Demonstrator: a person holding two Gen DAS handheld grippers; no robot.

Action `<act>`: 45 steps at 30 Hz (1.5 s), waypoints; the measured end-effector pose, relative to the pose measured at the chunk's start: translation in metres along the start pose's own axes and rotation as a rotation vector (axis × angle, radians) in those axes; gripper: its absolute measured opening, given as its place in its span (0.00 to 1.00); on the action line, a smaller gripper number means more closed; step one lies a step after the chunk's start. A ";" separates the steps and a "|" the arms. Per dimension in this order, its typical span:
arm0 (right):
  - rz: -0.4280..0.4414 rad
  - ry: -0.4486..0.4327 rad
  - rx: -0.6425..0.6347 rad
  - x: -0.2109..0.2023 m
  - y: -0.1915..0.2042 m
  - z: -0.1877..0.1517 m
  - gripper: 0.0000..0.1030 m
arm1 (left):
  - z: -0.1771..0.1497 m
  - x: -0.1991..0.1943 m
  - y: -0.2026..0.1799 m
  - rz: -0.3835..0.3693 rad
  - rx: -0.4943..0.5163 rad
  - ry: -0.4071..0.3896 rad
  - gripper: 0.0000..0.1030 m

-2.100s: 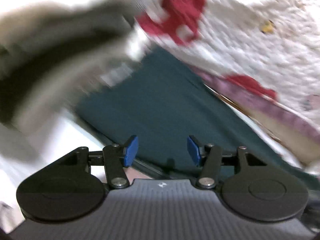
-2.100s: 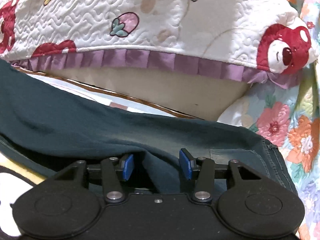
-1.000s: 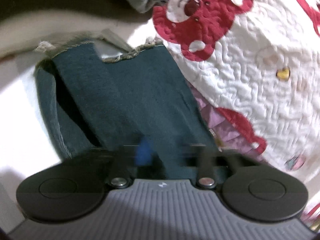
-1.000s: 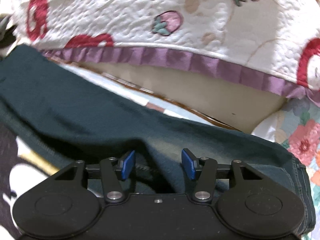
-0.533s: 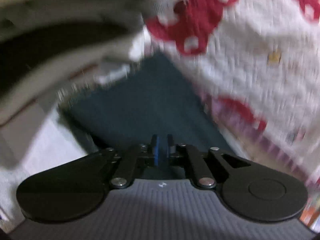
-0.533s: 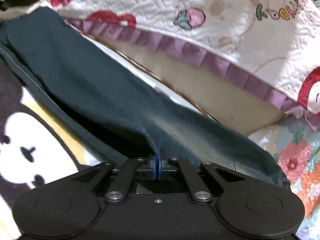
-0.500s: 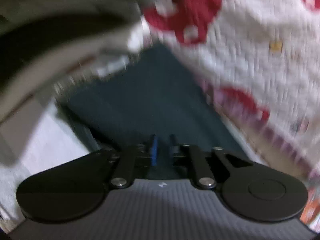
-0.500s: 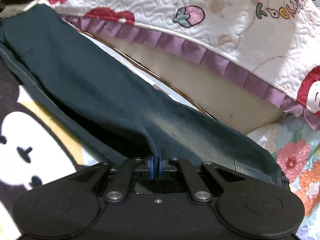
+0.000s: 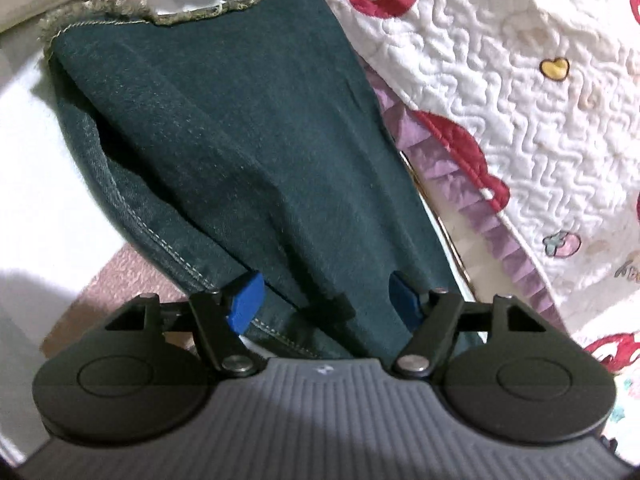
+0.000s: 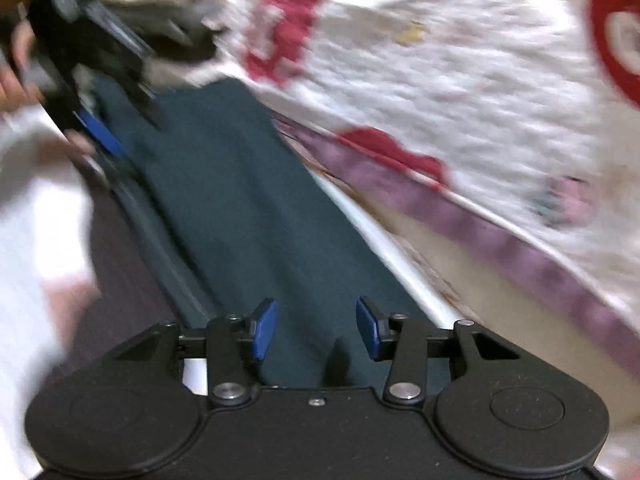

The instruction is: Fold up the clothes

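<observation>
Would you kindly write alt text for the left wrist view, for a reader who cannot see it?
Dark teal jeans lie stretched away from the open left gripper, its blue-padded jaws apart over the fabric. The frayed hem is at the far end, and a white quilt with red bears and a purple frill lies alongside on the right.

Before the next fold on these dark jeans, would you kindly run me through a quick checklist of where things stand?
1. Left gripper open: ok, blue pads apart over the jeans.
2. Right gripper open: ok, jaws apart, nothing clamped.
3. Legs stacked: ok, one lies over the other, frayed hem showing.
4. Top layer smooth: not ok, a crease runs to the left gripper.
5. Quilt clear of jeans: ok, beside them.
6. Right view sharp: not ok, blurred.
</observation>
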State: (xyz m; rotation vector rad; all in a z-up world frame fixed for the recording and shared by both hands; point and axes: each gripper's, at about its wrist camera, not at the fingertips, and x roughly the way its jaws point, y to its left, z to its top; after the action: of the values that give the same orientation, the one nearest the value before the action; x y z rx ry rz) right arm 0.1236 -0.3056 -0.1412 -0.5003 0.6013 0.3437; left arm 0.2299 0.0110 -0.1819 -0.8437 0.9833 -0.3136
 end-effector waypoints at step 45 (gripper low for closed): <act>-0.298 0.259 -0.016 0.005 0.002 -0.027 0.20 | 0.015 -0.023 0.007 0.082 0.054 -0.366 0.06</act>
State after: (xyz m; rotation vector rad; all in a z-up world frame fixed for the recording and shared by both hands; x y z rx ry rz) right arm 0.1143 -0.3173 -0.1643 -0.6461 0.7629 -0.0006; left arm 0.2287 0.0362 -0.1687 -0.7756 0.6631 -0.1081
